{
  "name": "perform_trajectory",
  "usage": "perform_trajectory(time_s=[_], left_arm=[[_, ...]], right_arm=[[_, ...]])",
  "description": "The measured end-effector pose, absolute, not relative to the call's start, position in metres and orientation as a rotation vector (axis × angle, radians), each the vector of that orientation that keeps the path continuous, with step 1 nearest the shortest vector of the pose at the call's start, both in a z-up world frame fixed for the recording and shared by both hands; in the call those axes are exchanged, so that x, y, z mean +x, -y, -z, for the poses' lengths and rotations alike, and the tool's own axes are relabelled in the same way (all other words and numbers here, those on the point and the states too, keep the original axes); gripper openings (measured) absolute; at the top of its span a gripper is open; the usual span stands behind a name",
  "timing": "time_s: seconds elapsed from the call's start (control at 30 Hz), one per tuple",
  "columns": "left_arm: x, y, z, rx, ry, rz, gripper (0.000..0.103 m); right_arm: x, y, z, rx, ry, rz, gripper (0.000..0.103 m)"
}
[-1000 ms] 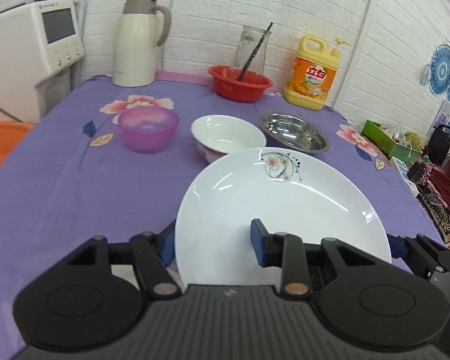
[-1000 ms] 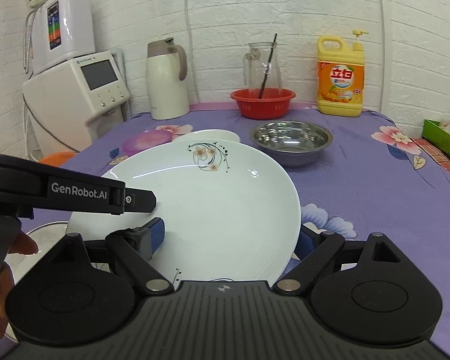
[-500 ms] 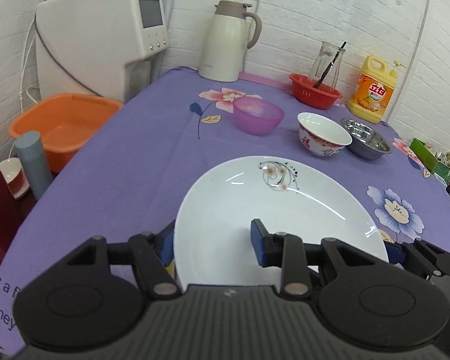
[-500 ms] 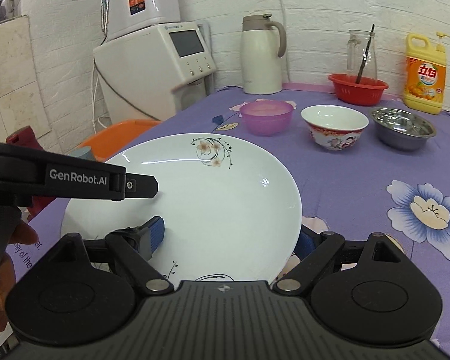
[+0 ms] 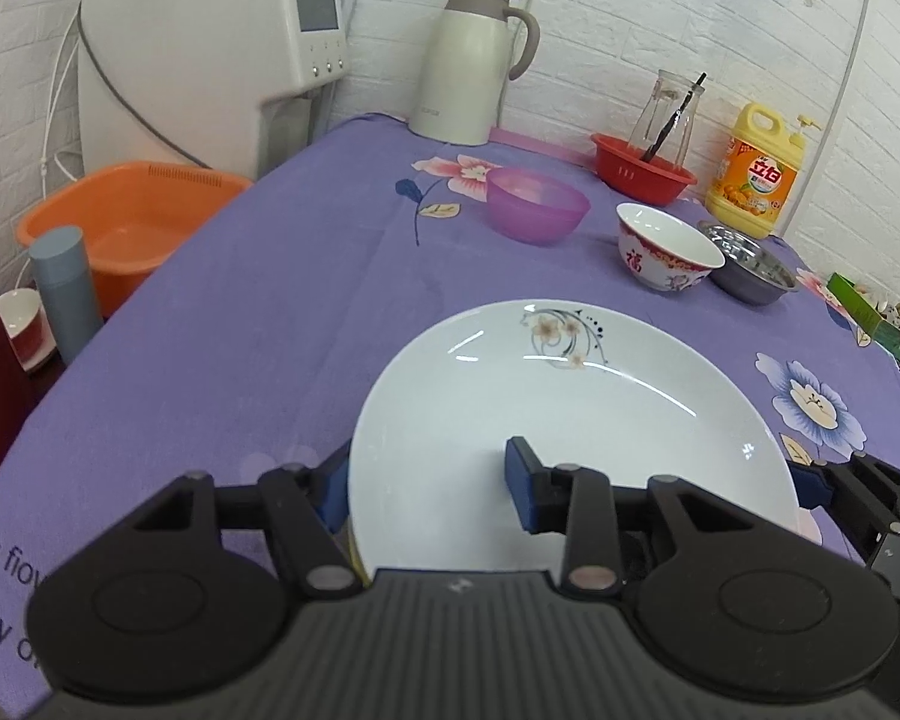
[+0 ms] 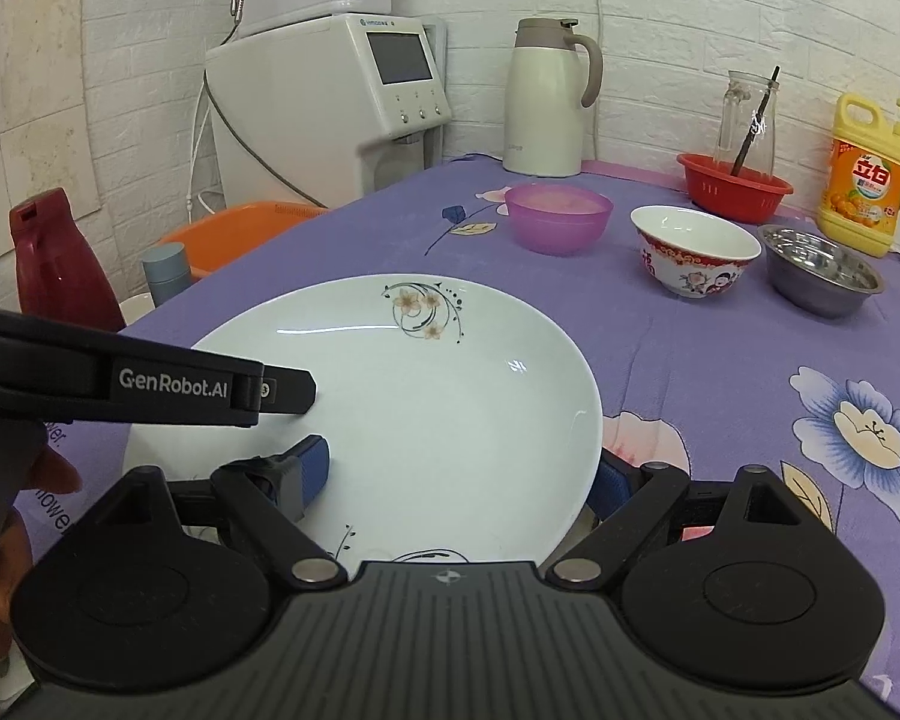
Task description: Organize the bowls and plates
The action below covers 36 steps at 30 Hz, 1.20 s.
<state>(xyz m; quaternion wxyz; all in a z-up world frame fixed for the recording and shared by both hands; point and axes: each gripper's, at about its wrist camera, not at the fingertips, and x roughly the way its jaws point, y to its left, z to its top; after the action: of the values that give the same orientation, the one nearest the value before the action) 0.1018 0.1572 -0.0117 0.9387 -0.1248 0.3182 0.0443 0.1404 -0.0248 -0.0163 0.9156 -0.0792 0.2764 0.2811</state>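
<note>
Evidently shared for steadiness, the white floral plate (image 5: 570, 420) hangs above the purple tablecloth (image 5: 270, 312), nearer than the porcelain bowl (image 6: 693, 258), its left rim pinched by the left gripper (image 5: 429, 489) and its right rim by the right gripper (image 6: 459, 477).

Glossy white ceramic plate (image 5: 570, 414), shiny metal bowl (image 6: 822, 276), translucent purple plastic bowl (image 6: 558, 216), matt cloth tablecloth (image 5: 258, 324)
</note>
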Motion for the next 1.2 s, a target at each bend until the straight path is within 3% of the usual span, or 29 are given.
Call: perform_trajectory(time_s=[0.63,0.77,1.0,1.2], left_arm=[[0.105,-0.144,-0.005,-0.195,-0.582,-0.069,0.054],[0.104,-0.139,-0.019,-0.196,-0.546,-0.062,0.057],[0.116,-0.11,-0.037,-0.185,-0.509,-0.004,0.071],[0.137,-0.069,-0.042,-0.18,-0.526,0.068,0.073]], right_arm=[[0.141,0.027,0.014,-0.201,-0.581,-0.572,0.103],[0.144,0.046,0.009,-0.144,-0.534,-0.545,0.103],[0.159,0.091,-0.012,-0.019,-0.497,-0.488,0.103],[0.171,0.131,-0.019,0.02,-0.501,-0.416,0.103]])
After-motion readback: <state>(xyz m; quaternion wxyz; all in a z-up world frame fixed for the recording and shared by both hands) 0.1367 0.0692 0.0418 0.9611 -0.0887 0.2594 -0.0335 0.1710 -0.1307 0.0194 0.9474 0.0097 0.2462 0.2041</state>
